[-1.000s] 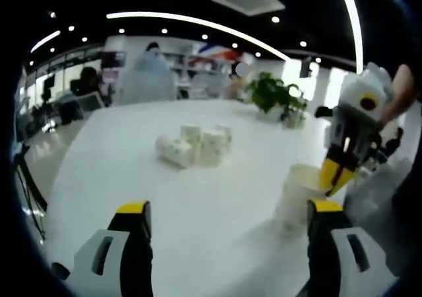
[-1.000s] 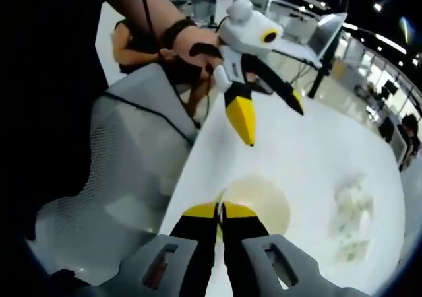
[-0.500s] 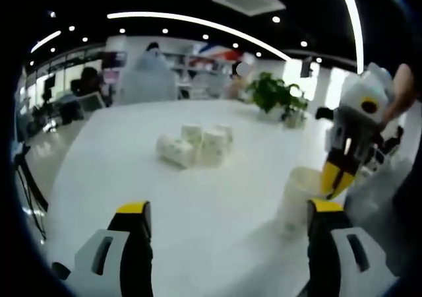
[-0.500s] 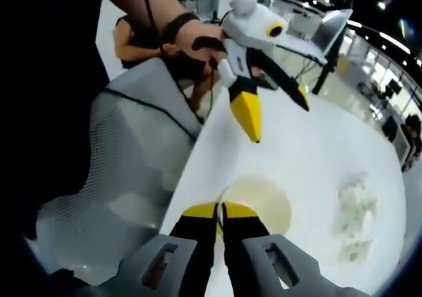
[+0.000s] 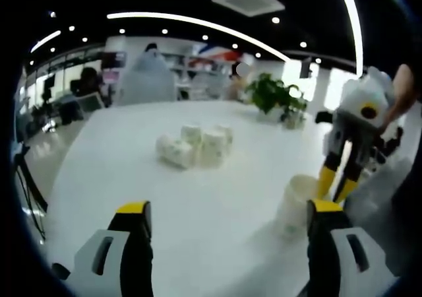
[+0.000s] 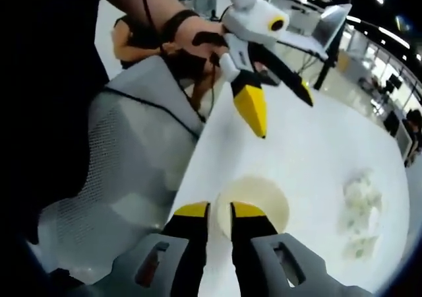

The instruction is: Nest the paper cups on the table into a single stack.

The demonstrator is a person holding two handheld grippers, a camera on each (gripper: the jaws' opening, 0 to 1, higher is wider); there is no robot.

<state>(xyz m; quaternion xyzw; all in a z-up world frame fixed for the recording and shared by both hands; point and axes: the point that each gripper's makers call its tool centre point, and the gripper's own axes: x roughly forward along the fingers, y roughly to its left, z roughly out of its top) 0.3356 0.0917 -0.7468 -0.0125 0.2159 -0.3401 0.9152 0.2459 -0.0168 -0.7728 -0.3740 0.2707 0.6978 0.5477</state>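
Compared with half a second ago, my right gripper [image 6: 219,211] has parted its jaws from the rim of the paper cup [image 6: 254,201]; before, they were pinched together on it. They now stand slightly apart, astride the near rim, grasping nothing. My left gripper [image 5: 227,211] has its jaws spread wide and empty, as before. The cup stands upright near the table [image 5: 217,191] edge at right; a cluster of paper cups [image 5: 194,145] lies farther out, well apart from it.
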